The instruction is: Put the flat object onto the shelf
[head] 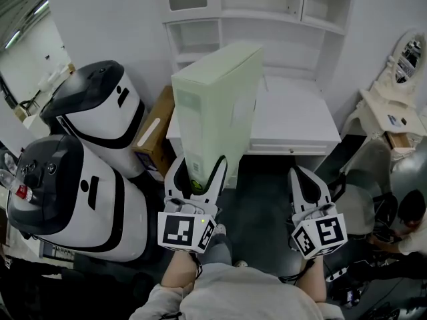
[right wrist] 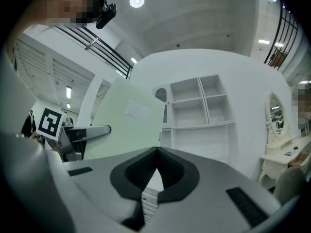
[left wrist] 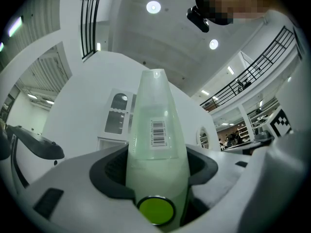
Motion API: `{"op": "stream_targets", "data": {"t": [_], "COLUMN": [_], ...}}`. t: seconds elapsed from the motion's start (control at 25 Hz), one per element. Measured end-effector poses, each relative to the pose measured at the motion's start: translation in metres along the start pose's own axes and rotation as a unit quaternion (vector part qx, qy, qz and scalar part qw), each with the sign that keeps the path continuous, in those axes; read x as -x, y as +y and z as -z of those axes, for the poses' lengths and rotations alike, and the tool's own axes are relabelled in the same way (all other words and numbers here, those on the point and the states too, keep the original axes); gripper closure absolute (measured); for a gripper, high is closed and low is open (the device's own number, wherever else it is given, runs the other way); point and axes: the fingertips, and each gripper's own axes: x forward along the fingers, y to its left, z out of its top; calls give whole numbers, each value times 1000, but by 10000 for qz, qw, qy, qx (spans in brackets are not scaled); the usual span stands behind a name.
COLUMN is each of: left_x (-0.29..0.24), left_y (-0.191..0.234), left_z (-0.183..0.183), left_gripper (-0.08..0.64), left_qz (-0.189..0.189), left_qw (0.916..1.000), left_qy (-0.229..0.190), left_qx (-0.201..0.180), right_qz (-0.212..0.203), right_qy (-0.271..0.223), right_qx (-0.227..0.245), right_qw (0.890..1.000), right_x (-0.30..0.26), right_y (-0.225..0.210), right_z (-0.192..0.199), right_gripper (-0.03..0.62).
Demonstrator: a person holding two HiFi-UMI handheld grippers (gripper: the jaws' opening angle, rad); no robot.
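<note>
In the head view a pale green flat box (head: 213, 105) stands upright on its narrow end, my left gripper (head: 197, 172) shut on its lower edge. The left gripper view shows that box (left wrist: 155, 130) rising between the left gripper's (left wrist: 156, 164) pads, a barcode label on its narrow face. My right gripper (head: 303, 179) hangs to the box's right, holding nothing; in its own view the right gripper (right wrist: 156, 152) has its pads meeting at the tips. The green box (right wrist: 126, 125) shows at that view's left. Ahead stands the white shelf unit (head: 267, 19) (right wrist: 199, 106) with open compartments above a white desk top (head: 293, 122).
Two large white-and-black machines (head: 93, 105) (head: 60, 192) crowd the left side, with a cardboard box (head: 155, 139) wedged beside the desk. A white vanity with an oval mirror (head: 400, 65) stands at the right. A grey chair (head: 360, 205) and a seated person (head: 407, 225) are at the lower right.
</note>
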Motion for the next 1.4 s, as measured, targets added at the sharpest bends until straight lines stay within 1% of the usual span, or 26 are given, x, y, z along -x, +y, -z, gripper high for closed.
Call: {"op": "stream_targets", "data": {"t": [0.32,0.76,1.04,1.24,1.4], "left_x": [-53,-151,-204,-229,-247], "left_y": [24,80,117,134,144], "left_z": [17,44,61,70,74], "left_gripper": [275,275,275,275,275], "left_qz": [156,534,779,1012,1074], "left_qw": [9998,9984,9966,9944,9936], "left_qy": [2,83,70,43,18], "left_qx": [116,191,271,304,354], "right_qz": [211,419,679,860,958], "right_qy": [26,28,30,24,72], "right_qx": [102,64,41,61,80], "right_qw": [9997,9991,9977,9963,9953], "right_x": [-49,-157,-214,-241,-254], "right_y": [-28,-55,-66,-68,-73], "right_z": [0,0,8,12,16], "right_gripper": [587,586,587,586,588]}}
